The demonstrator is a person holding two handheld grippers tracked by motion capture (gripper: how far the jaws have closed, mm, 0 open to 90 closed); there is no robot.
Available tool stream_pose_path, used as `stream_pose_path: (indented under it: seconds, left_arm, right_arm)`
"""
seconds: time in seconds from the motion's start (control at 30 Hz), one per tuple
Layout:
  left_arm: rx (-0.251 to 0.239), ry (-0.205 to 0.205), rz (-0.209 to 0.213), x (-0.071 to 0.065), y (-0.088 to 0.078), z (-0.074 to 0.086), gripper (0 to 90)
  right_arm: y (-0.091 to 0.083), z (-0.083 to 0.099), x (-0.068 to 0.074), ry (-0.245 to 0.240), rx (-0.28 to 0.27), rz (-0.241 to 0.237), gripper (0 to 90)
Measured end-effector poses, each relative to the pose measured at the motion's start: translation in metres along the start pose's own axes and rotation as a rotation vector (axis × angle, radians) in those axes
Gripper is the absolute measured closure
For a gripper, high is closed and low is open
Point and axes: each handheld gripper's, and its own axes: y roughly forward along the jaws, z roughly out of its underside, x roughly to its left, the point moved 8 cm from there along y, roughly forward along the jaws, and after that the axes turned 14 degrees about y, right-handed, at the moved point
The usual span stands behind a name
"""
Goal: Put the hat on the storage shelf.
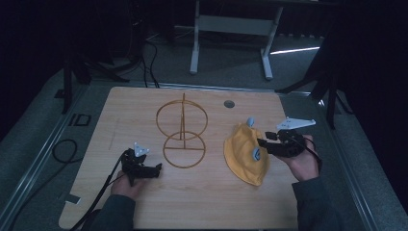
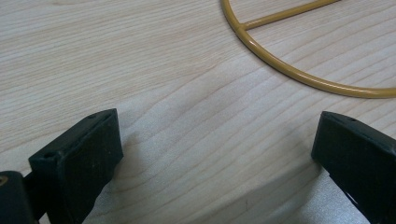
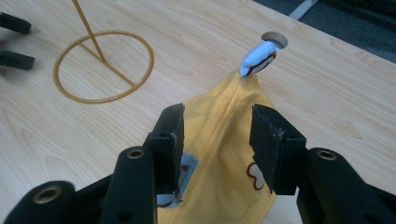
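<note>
Table (image 1: 144, 202) of pale wood carries a gold wire stand (image 1: 182, 132) at centre, with two rings and an upright rod, and a yellow cloth item (image 1: 243, 154) lying flat to its right, possibly a small hat or bib; dim light in the high view leaves this unsettled. Right gripper (image 1: 262, 142) sits at the cloth's right edge, jaws apart with a fold of the yellow fabric running up between them; not clamped, and contact with the pads cannot be told. Judgement: placed to pinch that fold for a lift. Left gripper (image 1: 158, 167) rests low on the table just beside the stand's lower ring (image 2: 308, 74), jaws wide apart on bare wood, holding nothing; likely waiting, or ready to steady the stand. Right gripper view adds what the high view lacks: a blue and white pointed tip (image 3: 258, 55) at the cloth's far end, a seam along the fold, a printed patch under the near jaw. High view alone gives the layout, with the two grippers well apart on either side of the stand.
</note>
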Motion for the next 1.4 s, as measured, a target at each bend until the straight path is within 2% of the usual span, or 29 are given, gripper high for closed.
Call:
stream_pose_path:
  seconds: [0.23,0.37,0.73,0.9,1.03,1.17,1.23,1.27,1.4]
  left_arm:
    - [-0.002,0.002,-0.002,0.000,0.000,0.000,1.9]
    - [-0.002,0.002,-0.002,0.000,0.000,0.000,1.9]
    - [-0.002,0.000,-0.001,0.000,0.000,0.000,1.9]
    - [0.000,0.002,0.000,0.000,0.000,0.000,1.9]
    - [0.000,0.002,-0.001,0.000,0.000,0.000,1.9]
    - [0.000,0.002,-0.001,0.000,0.000,0.000,1.9]
    - [0.000,0.003,-0.001,0.000,0.000,0.000,1.9]
    - [0.000,0.003,-0.001,0.000,0.000,0.000,1.9]
    - [0.000,0.003,-0.001,0.000,0.000,0.000,1.9]
  right_arm:
    - [0.015,-0.002,-0.001,-0.017,0.099,0.022,51.7]
    - [0.022,-0.004,-0.003,-0.022,0.132,0.040,50.1]
    - [0.045,-0.004,-0.007,-0.039,0.274,0.065,44.0]
    - [0.054,-0.005,-0.008,-0.028,0.328,0.079,40.7]
    - [0.064,-0.006,-0.013,0.003,0.375,0.087,40.7]
    - [0.072,-0.005,-0.014,0.026,0.444,0.093,47.3]
    - [0.073,-0.004,-0.012,0.032,0.491,0.075,58.3]
    - [0.073,-0.004,-0.011,0.034,0.521,0.072,60.0]
    - [0.075,-0.005,-0.011,0.006,0.599,0.085,67.7]
